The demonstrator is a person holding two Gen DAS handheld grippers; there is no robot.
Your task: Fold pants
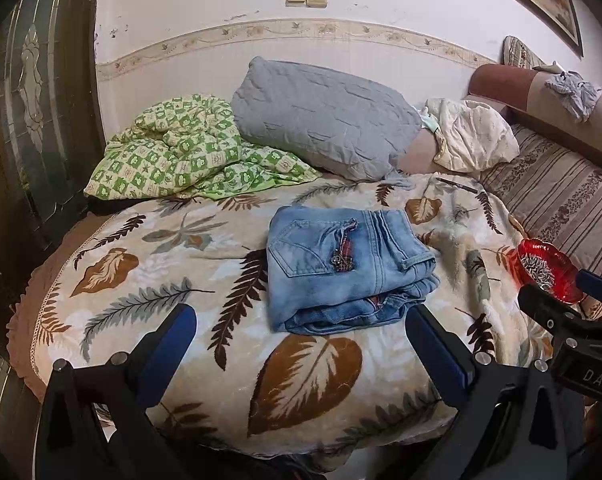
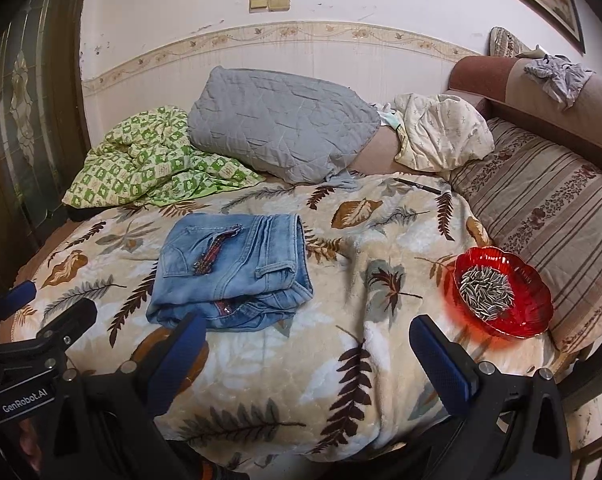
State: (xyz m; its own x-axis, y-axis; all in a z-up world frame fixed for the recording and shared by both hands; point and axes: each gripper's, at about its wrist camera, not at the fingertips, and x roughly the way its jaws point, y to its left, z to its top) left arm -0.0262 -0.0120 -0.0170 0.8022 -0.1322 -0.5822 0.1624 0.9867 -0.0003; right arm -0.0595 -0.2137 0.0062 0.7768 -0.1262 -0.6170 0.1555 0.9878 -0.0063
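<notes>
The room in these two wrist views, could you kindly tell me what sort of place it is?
Most likely a lived-in bedroom or sitting room at home: a leaf-patterned plush blanket carries the folded light-blue denim jeans, a grey quilted pillow lies behind them, and a red glass bowl of sunflower seeds sits near a striped sofa cushion.

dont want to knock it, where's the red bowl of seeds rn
The red bowl sits on the leaf-print blanket at the right side of the right wrist view, beside the striped cushion, well right of the folded jeans.
</notes>
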